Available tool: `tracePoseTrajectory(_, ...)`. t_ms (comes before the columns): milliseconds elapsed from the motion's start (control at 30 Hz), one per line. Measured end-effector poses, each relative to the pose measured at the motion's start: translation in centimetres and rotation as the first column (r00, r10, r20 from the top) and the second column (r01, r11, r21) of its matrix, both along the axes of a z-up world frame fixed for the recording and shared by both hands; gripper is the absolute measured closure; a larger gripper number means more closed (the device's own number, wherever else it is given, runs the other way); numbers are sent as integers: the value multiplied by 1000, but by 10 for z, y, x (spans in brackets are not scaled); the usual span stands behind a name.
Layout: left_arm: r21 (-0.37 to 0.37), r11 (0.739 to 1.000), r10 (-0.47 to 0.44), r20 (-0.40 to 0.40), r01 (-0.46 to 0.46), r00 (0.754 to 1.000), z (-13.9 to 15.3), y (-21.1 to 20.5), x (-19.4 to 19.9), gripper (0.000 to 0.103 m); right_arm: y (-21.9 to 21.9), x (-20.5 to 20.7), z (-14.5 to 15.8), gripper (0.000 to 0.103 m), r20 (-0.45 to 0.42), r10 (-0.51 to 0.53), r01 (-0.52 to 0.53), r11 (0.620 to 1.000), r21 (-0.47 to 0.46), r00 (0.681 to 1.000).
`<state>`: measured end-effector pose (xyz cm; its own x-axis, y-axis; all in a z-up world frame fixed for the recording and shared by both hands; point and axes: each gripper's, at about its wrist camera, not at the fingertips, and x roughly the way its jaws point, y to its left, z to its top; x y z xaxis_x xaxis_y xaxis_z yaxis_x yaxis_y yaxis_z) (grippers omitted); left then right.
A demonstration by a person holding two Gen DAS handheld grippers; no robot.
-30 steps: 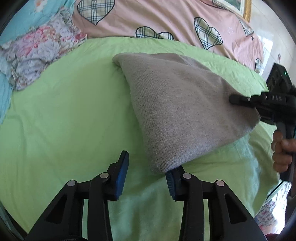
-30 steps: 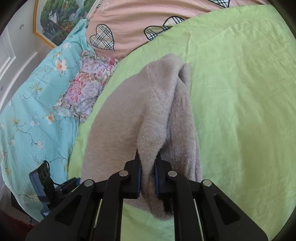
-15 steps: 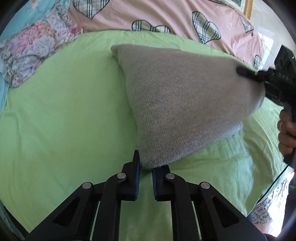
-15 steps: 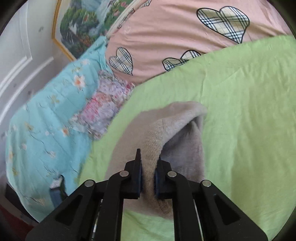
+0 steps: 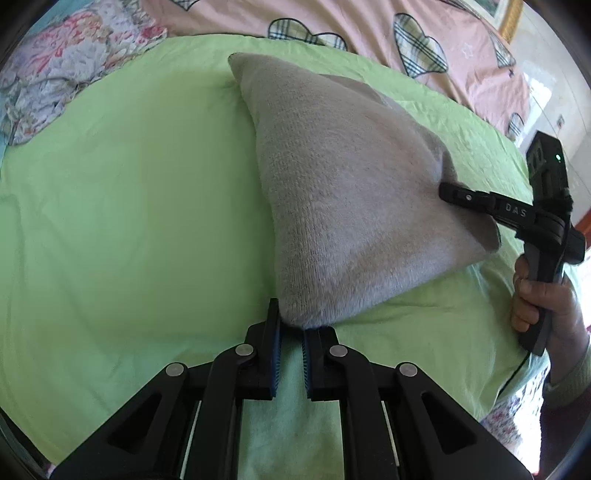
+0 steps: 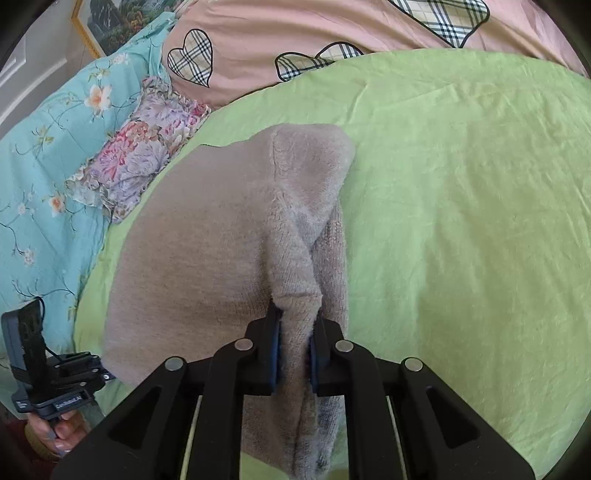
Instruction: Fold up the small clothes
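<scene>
Left wrist view first: the left gripper [image 5: 291,338] is seen with its jaws drawn close together at the near corner of the grey knit garment [image 5: 343,192], where a second ago they stood well apart on either side of that corner; the corner's tip sits at the pads and is taken to be pinched, though the contact itself is partly hidden. The garment lies on the green sheet [image 5: 129,206], its far corner resting flat towards the pink heart-print quilt [image 5: 351,22], its right side lifted clear. At that lifted side the right gripper [image 5: 448,192] is seen, held by a hand [image 5: 543,306] — its jaws narrow, clamped on the fabric edge. Right wrist view next: the right gripper [image 6: 295,332] is closed on a thick ridge of the garment [image 6: 207,236], with folded layers hanging below the pads. Beyond the garment's left edge the floral pillow [image 6: 140,162] and the blue floral cover [image 6: 40,155] are visible, and the left gripper's body [image 6: 62,384] is seen at the garment's near left corner. With both near corners now taken up — one newly gripped — the garment is judged ready to be carried over towards its far edge for a fold.
</scene>
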<state>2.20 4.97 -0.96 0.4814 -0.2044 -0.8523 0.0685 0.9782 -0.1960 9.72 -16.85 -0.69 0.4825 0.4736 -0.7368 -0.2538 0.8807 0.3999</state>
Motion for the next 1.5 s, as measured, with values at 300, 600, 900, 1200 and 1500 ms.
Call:
tracePoseTrajectory(300,-48,987,-145,117,151,983,49,15,-18,78,-27,5,14,55,-85,38,-21,982,189,996)
tracePoseTrajectory(600,-108,987,-93,193,116,977,74,10,41,66,-28,82,-2,72,-178,-56,111,942,316,982)
tracePoseTrajectory(900,-119,986,-92,194,117,977,76,-7,92,66,-7,99,9,93,-96,-102,115,984,140,990)
tracePoseTrajectory(1200,-90,989,-100,193,119,976,64,-9,116,67,2,46,54,74,52,-77,69,989,133,996)
tracePoseTrajectory(1500,-59,996,-64,130,72,989,26,0,144,84,11,76,1,81,-33,-48,49,998,43,998)
